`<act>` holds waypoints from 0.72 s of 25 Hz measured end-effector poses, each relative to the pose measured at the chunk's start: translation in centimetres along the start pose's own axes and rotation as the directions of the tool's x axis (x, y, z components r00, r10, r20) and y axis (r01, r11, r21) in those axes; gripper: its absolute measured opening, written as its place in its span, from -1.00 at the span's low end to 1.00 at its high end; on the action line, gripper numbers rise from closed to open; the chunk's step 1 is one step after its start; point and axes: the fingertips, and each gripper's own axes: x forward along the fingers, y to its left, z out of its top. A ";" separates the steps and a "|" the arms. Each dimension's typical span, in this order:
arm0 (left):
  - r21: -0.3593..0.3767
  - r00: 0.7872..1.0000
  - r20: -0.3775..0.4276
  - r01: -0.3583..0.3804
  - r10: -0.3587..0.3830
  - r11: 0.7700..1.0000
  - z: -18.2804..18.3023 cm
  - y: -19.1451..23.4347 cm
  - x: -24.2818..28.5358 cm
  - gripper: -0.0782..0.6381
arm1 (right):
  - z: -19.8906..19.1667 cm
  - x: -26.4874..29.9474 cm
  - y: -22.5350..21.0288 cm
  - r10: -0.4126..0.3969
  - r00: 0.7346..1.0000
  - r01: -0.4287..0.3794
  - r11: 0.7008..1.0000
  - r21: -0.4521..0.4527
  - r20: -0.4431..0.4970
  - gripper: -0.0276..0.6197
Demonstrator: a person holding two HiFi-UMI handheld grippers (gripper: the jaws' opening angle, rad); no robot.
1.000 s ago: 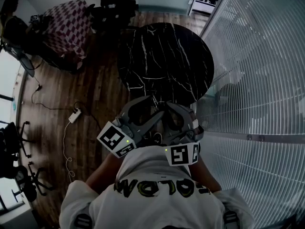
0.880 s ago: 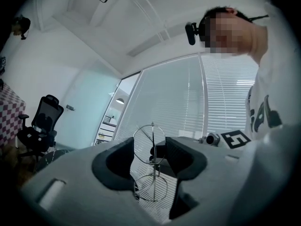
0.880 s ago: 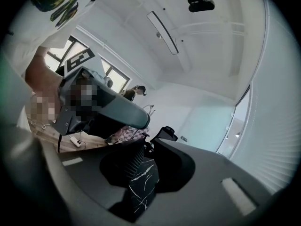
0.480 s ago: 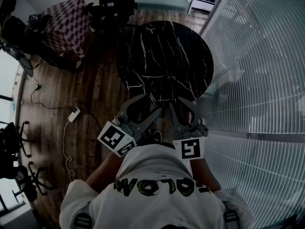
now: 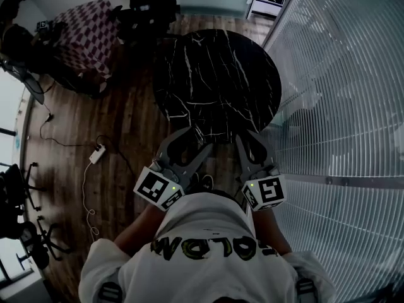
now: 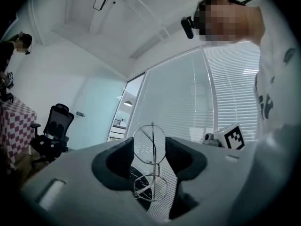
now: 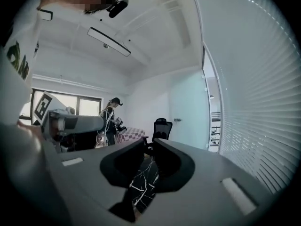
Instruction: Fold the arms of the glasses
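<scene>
Thin wire-frame glasses [image 6: 153,159] stand on edge between the jaws of my left gripper [image 6: 149,142], one lens above the other, and the jaws are shut on the frame. In the head view the left gripper [image 5: 194,141] hovers just off the near edge of the round black marble table [image 5: 218,74]; the glasses are too faint to make out there. The right gripper [image 5: 251,137] is held beside it, a little apart. In the right gripper view the right gripper [image 7: 150,142] has its tips together, with nothing in it and only the marble table [image 7: 143,182] behind.
A window wall with blinds [image 5: 341,106] runs along the right. On the wooden floor lie a power strip [image 5: 96,153] and its cable. A checkered table [image 5: 88,33] and office chairs stand at the far left. Another person [image 7: 109,121] stands far off.
The right gripper has drawn away to the right from the left gripper, which it was crossing a second ago. The left gripper has barely moved.
</scene>
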 end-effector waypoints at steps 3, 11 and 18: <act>0.002 1.000 -0.001 0.003 -0.003 1.000 -0.1 -0.2 0.1 -0.19 | -0.7 -0.2 -0.4 -0.008 1.000 0.008 1.000 0.021 -0.010 -0.74; 0.011 1.000 0.005 -0.011 0.011 1.000 -0.2 -0.4 -0.3 -0.19 | -0.4 -0.6 -0.1 -0.001 1.000 0.002 1.000 -0.004 0.009 -0.81; 0.012 1.000 0.008 -0.004 0.004 1.000 -0.1 -0.7 -0.5 -0.19 | 0.3 -1.0 0.5 0.010 1.000 -0.010 1.000 -0.010 0.022 -0.84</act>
